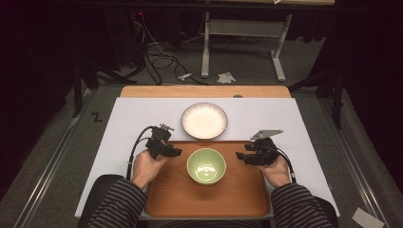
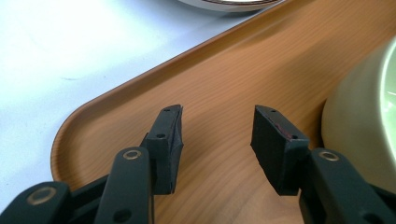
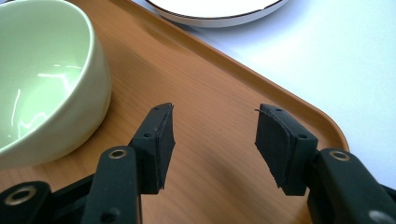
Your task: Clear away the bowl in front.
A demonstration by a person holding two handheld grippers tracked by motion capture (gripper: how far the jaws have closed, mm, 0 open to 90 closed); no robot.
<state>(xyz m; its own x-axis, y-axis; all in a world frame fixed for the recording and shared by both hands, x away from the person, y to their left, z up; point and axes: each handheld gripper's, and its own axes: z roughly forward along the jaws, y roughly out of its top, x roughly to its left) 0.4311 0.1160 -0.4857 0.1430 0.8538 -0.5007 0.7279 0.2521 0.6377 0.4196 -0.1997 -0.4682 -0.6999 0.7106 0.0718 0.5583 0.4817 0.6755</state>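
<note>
The green bowl (image 1: 206, 166) is set on the tray (image 1: 166, 199) between the left gripper (image 1: 177, 152) and right gripper (image 1: 239, 155); both are held wide open, with nothing inside.

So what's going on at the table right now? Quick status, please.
Left hand-held gripper and right hand-held gripper both open, empty, flanking the green bowl. Bowl upright on the wooden tray. White plate beyond the tray, not in the way.

A pale green bowl (image 1: 206, 165) sits on the orange-brown wood-grain tray (image 1: 166, 197). Beyond the tray, a white plate (image 1: 204, 120) with a dark rim lies on the white surface (image 1: 133, 114). The sleeves (image 1: 116, 204) are striped grey and black.
</note>
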